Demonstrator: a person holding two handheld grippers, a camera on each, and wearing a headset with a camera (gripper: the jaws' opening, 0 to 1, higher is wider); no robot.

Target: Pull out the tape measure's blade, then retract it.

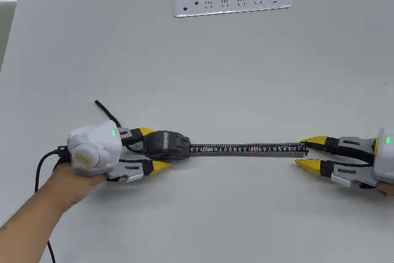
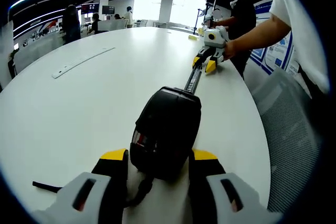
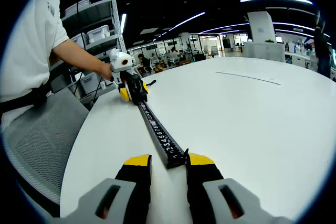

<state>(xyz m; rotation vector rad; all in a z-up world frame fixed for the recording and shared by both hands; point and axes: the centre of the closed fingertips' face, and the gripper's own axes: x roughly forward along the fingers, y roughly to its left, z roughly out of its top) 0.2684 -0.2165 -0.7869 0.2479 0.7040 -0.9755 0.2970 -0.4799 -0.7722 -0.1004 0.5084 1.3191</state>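
In the head view, the left gripper is seen at 9 o'clock on the white table, held by a hand. Its jaws are clamped on the black tape measure. The blade is drawn out flat across the table toward 3 o'clock. There the right gripper is found with its jaws apart, the blade's end lying against the upper jaw and clear of the lower one. A white power strip is laid at 12 o'clock, well apart from both.

In the left gripper view, the tape measure is pinched between the two yellow-tipped jaws of the left gripper at 6 o'clock. The blade is run toward 1 o'clock, where the right gripper is seen at its far end. The power strip is seen at 10 o'clock.

In the right gripper view, the blade ends between the parted jaws of the right gripper, closer to the right-hand jaw. It is not squeezed by the pair. At 11 o'clock the tape measure is held by the left gripper. Behind it, storage boxes are stacked on a shelf rack. Their contents cannot be made out.
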